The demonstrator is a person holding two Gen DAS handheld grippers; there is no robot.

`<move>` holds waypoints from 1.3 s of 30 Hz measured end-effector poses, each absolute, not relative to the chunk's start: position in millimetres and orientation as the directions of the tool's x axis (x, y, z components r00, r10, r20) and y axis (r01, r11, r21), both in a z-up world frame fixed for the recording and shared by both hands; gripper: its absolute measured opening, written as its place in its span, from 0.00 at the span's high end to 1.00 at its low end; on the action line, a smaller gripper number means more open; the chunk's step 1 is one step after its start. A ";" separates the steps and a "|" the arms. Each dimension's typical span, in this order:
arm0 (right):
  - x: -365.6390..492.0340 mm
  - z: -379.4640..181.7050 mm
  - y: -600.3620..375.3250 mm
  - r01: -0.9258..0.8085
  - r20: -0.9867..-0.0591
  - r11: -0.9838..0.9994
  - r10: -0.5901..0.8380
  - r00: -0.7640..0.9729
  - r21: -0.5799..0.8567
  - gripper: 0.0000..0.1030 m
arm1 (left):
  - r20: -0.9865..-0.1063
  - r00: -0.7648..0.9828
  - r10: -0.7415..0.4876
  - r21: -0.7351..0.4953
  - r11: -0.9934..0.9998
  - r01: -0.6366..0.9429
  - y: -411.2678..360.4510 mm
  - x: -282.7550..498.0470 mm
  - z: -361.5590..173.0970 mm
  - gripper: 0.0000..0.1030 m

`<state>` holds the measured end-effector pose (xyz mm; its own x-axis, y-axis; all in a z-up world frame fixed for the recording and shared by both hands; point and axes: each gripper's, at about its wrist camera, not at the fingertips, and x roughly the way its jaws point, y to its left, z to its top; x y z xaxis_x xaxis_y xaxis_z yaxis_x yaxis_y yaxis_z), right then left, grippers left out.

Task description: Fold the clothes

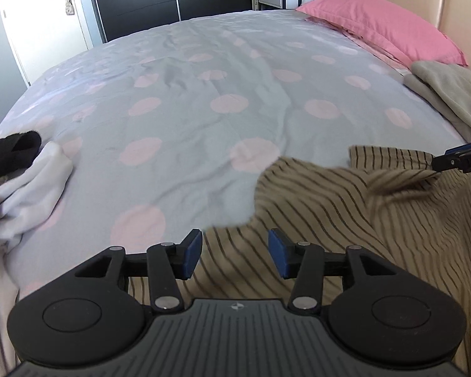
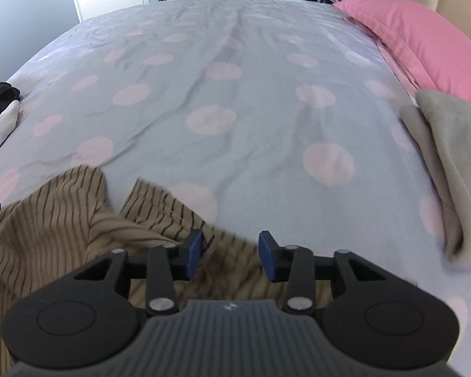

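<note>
Hovering low over the striped shirt [image 1: 345, 220], left gripper [image 1: 235, 253] and right gripper [image 2: 230, 256] both pointing forward, fingers spread apart, gripping nothing.

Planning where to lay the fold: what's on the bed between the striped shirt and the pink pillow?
Only bare polka-dot duvet between striped shirt and pink pillow, per the right wrist view; a folded beige garment sits beside.

My pads [image 1: 192, 253] are blue on black arms. Near shirt [image 1: 345, 220]: tan, thin dark stripes. Bedspread [image 1: 204, 100]: pale grey, pink dots. Far right pillow [image 1: 383, 28]: pink. Left clothes: white [image 1: 34, 185], black [image 1: 9, 154].
</note>
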<state>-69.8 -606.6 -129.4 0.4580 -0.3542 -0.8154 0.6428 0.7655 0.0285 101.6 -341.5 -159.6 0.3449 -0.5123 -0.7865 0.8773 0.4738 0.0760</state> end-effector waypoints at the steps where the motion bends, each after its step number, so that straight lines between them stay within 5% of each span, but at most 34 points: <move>1: -78.9 -127.1 -599.3 0.647 -0.819 0.762 -0.350 0.454 0.033 0.55 | -0.790 0.342 -0.509 0.074 0.475 0.877 -334.2 93.0 -157.3 0.57; 7: -142.1 -115.1 -569.2 0.691 -0.778 0.722 -0.421 0.465 0.023 0.30 | -0.802 0.340 -0.492 0.082 0.473 0.877 -285.3 50.1 -159.5 0.57; 26: -282.8 -160.7 -480.6 0.877 -0.890 0.396 -0.244 0.385 0.271 0.30 | -0.847 0.354 -0.395 0.018 0.646 0.763 -182.8 -36.0 -175.7 0.57; 39: -288.4 -186.0 -411.0 0.878 -0.940 0.409 -0.118 0.319 0.247 0.30 | -0.898 0.330 -0.293 0.111 0.573 0.812 -185.3 -78.6 -199.5 0.57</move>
<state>-288.4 -411.0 -186.0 0.3192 -0.1176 -0.9404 0.8784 0.4093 0.2469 -78.6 -185.3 -199.5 0.3297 -0.2928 -0.8975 0.8118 0.5732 0.1112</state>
